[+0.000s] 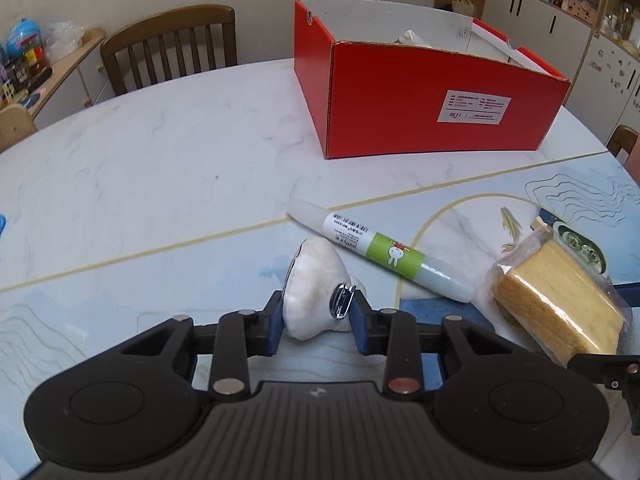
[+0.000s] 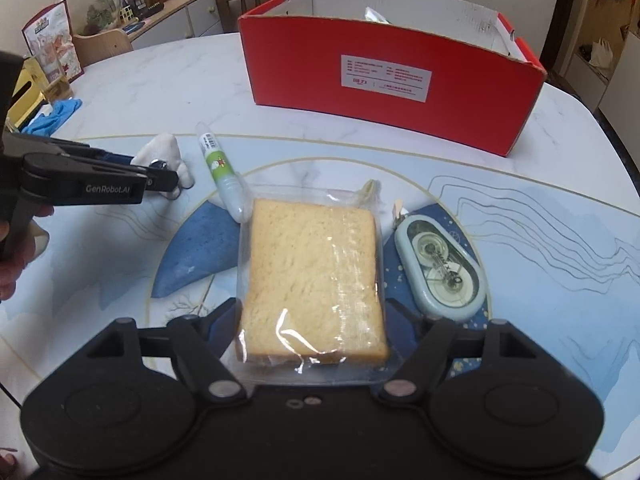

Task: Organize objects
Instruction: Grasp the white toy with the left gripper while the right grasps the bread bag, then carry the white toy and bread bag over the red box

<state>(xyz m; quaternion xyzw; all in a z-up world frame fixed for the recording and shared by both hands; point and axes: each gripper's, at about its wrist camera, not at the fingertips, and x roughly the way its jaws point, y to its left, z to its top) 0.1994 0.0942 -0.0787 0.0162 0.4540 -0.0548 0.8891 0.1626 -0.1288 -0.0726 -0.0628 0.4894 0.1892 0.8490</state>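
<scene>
My left gripper is shut on a small white plush keychain with a metal clasp, low over the table; both also show in the right wrist view, the plush at the left. A glue stick with a green label lies just right of the plush. My right gripper has its jaws on either side of a wrapped bread slice, touching the wrapper. A pale blue correction tape dispenser lies right of the bread. An open red shoebox stands beyond, also in the right wrist view.
The marble table carries a blue patterned mat. A wooden chair stands at the far side. A blue glove and a yellow box lie at the left edge. Cabinets stand behind.
</scene>
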